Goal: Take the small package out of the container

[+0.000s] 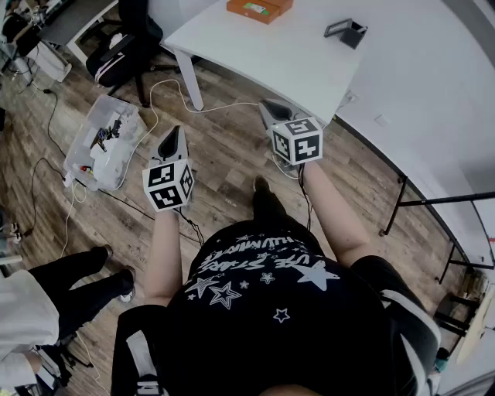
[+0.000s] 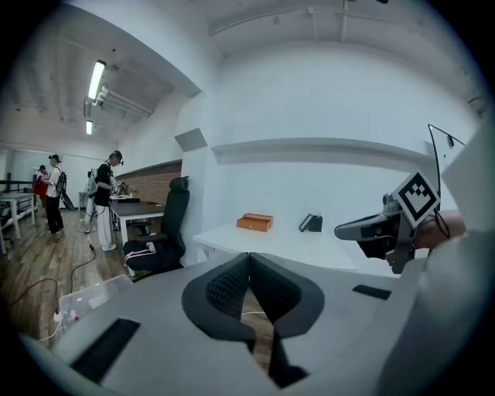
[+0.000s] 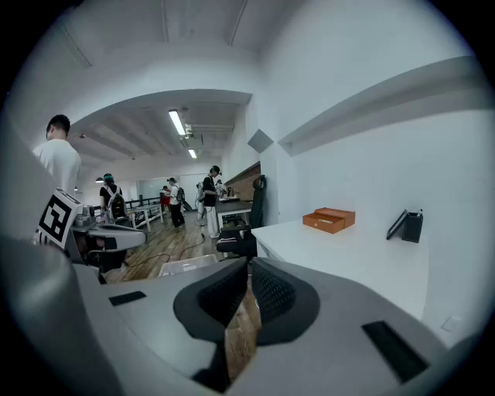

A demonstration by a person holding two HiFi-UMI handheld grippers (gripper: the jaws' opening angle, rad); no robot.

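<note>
- A wooden plank floor [image 1: 232,162] runs under everything, with cables trailing across it.
- A white rectangular tabletop [image 1: 263,58] stands ahead of both grippers, apart from them.
- A clear plastic bin [image 1: 77,151] sits on the floor at the left, holding cables and small hardware.
- A flat orange cardboard box [image 1: 259,8] lies at the tabletop's far end. A green-and-white patch shows in it, but the small package cannot be made out.
- The left gripper [image 2: 248,257] has its fingers [image 2: 226,288] pressed together with nothing between them.
- The right gripper [image 3: 249,261] likewise has closed, empty fingers [image 3: 274,294].
</note>
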